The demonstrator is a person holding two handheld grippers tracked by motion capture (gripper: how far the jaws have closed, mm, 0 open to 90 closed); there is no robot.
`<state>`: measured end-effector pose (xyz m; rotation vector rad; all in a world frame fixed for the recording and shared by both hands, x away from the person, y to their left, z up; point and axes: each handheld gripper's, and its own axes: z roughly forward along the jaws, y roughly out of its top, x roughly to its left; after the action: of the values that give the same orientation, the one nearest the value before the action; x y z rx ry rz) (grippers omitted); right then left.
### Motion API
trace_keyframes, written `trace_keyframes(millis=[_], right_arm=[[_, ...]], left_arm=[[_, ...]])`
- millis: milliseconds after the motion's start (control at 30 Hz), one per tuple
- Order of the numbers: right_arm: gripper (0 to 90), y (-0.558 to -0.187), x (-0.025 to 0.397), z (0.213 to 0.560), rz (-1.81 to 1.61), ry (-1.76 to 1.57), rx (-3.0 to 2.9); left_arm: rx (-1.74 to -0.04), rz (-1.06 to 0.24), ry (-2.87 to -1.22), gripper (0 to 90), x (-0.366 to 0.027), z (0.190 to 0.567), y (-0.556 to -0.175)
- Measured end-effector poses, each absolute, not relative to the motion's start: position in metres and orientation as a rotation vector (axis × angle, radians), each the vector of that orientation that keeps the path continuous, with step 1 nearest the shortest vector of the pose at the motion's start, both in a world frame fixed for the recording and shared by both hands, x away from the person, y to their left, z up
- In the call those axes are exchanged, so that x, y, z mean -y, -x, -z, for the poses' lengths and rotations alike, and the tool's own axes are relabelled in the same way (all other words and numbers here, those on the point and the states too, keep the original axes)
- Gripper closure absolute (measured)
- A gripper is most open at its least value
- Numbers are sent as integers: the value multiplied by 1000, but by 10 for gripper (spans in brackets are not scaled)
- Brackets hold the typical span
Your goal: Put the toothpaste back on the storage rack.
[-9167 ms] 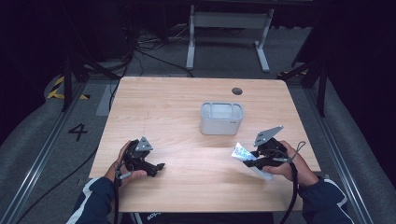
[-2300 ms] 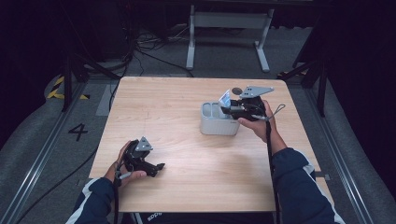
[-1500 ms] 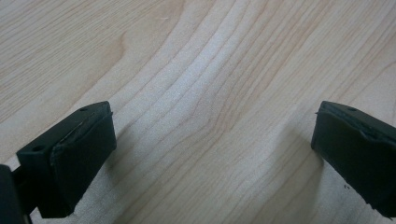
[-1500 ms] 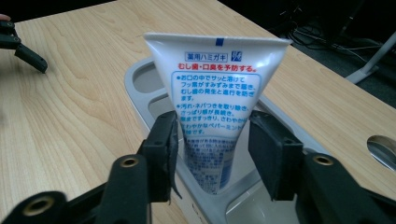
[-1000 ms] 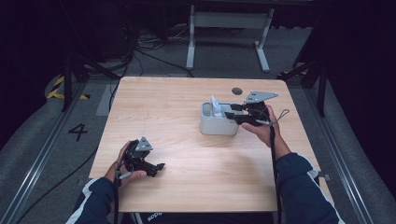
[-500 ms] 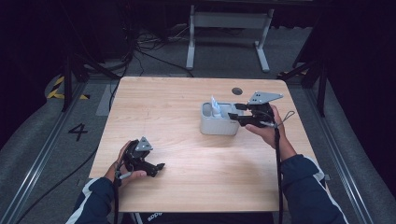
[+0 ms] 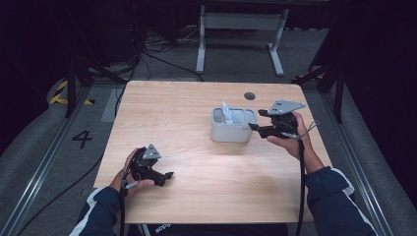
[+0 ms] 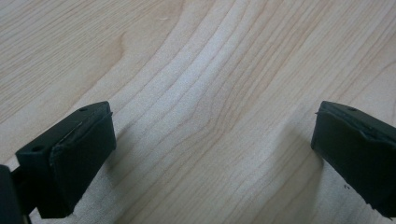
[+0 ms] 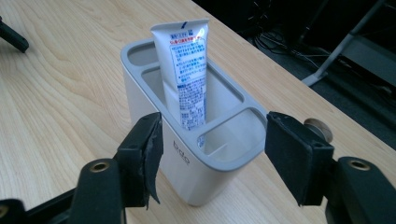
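1. Tube (image 9: 183,70) stands upright in the middle compartment of the grey holder (image 9: 187,158), its crimped end up; in the high view it shows as a pale strip (image 7: 226,111) rising from the holder (image 7: 231,132) right of centre on the counter (image 7: 187,113).
2. A second ago the right hand-held gripper (image 7: 253,127) still carried the tube over the holder; now the tube is out of its jaws and rests on its own.
3. That right hand-held gripper (image 9: 212,140) is wide open and empty. In the right gripper view its jaws flank the holder's near end, neither touching tube nor wall as far as I can tell.
4. It has also drawn back to the holder's right side, at centre right of the high view.
5. The left hand-held gripper (image 7: 167,175) has not moved: it sits at lower left of the high view, well apart from the holder. In the left gripper view (image 8: 212,140) its jaws stand wide apart over bare wood, holding nothing.
6. Judgement: the placing looks done. The tube leans slightly but seems steady, so what is left is to pull the right hand clear without nudging the holder.
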<state>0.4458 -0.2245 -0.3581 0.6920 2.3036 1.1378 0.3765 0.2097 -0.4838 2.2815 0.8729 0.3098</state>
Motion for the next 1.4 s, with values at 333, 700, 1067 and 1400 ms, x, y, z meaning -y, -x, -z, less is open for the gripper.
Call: trace_keyframes(millis=[333, 700, 1067, 1400], right_arm=[[342, -433, 236, 356, -1110, -694, -2302], [281, -418, 243, 360, -1037, -688, -2332], [268, -408, 255, 375, -966, -714, -2349], [265, -399, 268, 396, -904, -730, -2376]], left_arm=[[-871, -311, -2283, 2, -210, 484, -377], [-872, -305, -2282, 2, -210, 484, -377], [-868, -317, -2282, 2, -210, 484, -377], [-874, -314, -2282, 2, -210, 484, -376]])
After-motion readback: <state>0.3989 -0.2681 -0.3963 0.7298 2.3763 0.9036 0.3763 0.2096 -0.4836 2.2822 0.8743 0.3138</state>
